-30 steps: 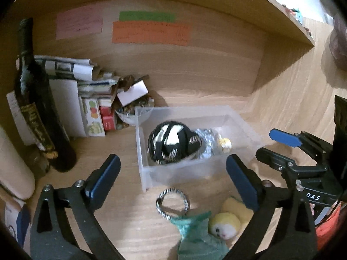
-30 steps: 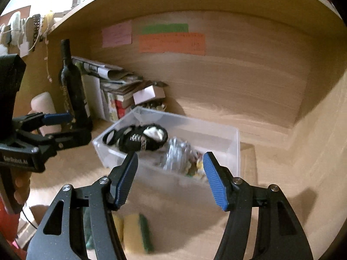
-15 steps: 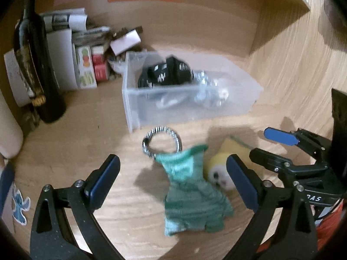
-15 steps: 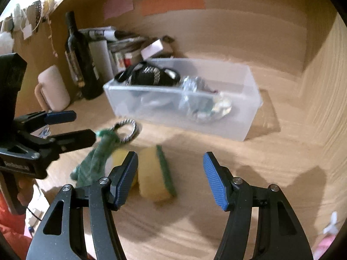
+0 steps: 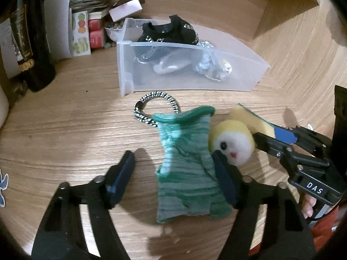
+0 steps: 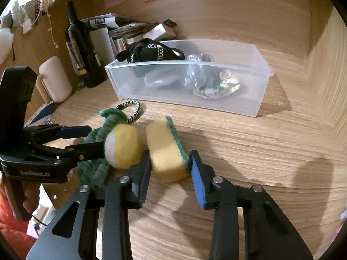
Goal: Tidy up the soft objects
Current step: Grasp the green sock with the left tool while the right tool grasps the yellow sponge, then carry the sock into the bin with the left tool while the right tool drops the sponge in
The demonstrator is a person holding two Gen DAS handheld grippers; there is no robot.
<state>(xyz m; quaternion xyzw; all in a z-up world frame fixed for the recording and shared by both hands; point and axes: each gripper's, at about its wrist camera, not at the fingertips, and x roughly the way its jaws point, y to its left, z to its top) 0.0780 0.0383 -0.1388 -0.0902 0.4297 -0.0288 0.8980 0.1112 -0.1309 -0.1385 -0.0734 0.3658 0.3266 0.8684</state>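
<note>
A green striped sock (image 5: pixel 188 166) lies on the wooden desk between the open jaws of my left gripper (image 5: pixel 175 173). Beside it sit a yellow-and-white plush chick (image 5: pixel 232 140) and a yellow sponge with a green pad (image 6: pixel 167 149). My right gripper (image 6: pixel 170 175) is open, its jaws on either side of the sponge's near end, not squeezing it. A black-and-white hair tie (image 5: pixel 156 106) lies above the sock. A clear plastic bin (image 5: pixel 238 86) holds a black patterned sock (image 5: pixel 169 32) and a crinkled clear bag (image 6: pixel 208 80).
A dark wine bottle (image 6: pixel 80 43), a stack of papers and boxes (image 5: pixel 82 21) and a cream mug (image 6: pixel 55 80) stand at the back left. Wooden walls close the desk at the back and right.
Both grippers have come down and back from the bin toward the loose items. The left jaws now straddle the green sock and the right jaws flank the sponge.
</note>
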